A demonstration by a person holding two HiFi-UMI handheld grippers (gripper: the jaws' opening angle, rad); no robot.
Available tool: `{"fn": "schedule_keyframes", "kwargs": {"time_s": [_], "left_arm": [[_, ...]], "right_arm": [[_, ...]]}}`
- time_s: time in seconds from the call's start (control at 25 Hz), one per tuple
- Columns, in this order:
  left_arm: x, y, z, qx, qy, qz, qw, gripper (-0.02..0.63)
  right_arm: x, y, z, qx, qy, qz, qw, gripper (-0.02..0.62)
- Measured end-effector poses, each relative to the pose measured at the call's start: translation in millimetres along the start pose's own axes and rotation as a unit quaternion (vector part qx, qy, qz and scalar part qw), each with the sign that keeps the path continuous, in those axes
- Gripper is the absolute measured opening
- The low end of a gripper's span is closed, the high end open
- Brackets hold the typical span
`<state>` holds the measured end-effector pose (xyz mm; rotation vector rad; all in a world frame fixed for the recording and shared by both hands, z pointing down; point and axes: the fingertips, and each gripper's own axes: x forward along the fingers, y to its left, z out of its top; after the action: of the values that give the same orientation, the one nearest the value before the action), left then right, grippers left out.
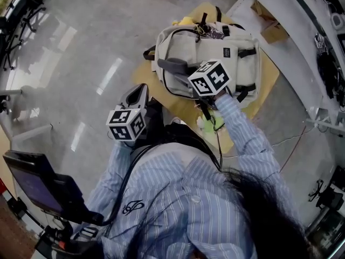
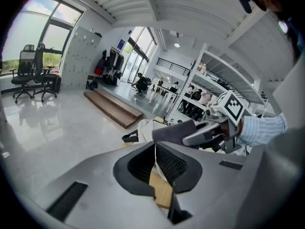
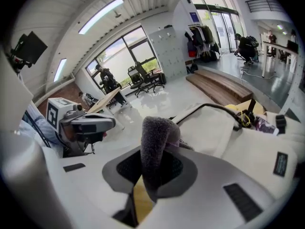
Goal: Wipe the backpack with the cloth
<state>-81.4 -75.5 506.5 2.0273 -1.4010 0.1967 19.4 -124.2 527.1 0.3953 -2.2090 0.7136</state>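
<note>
A cream backpack [image 1: 215, 53] with black straps lies flat on a small wooden table [image 1: 267, 82]. My right gripper [image 1: 186, 72] is shut on a grey cloth [image 1: 172, 66], which it holds against the backpack's left part. In the right gripper view the cloth [image 3: 156, 144] sticks up folded between the jaws, with the backpack [image 3: 214, 128] just beyond. My left gripper [image 1: 141, 90] hovers off the table's left edge, apart from the backpack, with its pads [image 2: 164, 163] together and nothing held. In the left gripper view the right gripper [image 2: 209, 132] and the cloth [image 2: 174, 131] show ahead.
A yellow thing [image 1: 186, 21] peeks from behind the backpack, and a yellow-green item [image 1: 207, 124] lies at the table's near edge. White shelving [image 1: 291, 15] runs along the right. A dark screen on a stand [image 1: 32, 182] is at the lower left. Shiny floor surrounds the table.
</note>
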Motion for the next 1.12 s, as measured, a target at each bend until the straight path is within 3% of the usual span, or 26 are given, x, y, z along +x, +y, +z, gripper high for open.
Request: {"fn": "schedule_keyframes", "kwargs": {"time_s": [0.28, 0.52, 0.68, 0.84, 1.12], "left_arm": [[4.8, -9.6, 0.4, 0.006, -0.002, -0.014, 0.9999, 0.009], [5.7, -10.8, 2.5, 0.005, -0.003, -0.020, 0.9998, 0.009], [6.3, -8.8, 3.1, 0.005, 0.001, -0.019, 0.9998, 0.009], [8.5, -9.0, 4.0, 0.008, 0.004, -0.021, 0.9997, 0.009], [15.8, -12.0, 8.0, 0.009, 0.007, -0.025, 0.9996, 0.009]], "right_arm": [[-1.7, 55.8, -73.1, 0.073, -0.012, 0.035, 0.997, 0.057], [-9.8, 56.7, -95.2, 0.136, -0.025, 0.041, 0.990, 0.055], [-45.8, 31.4, -48.6, 0.100, -0.067, 0.024, 0.992, 0.055], [-87.2, -32.3, 18.2, 0.058, -0.107, -0.031, 0.992, 0.057], [-97.4, -170.4, 76.1, 0.034, -0.066, -0.161, 0.984, 0.055]]}}
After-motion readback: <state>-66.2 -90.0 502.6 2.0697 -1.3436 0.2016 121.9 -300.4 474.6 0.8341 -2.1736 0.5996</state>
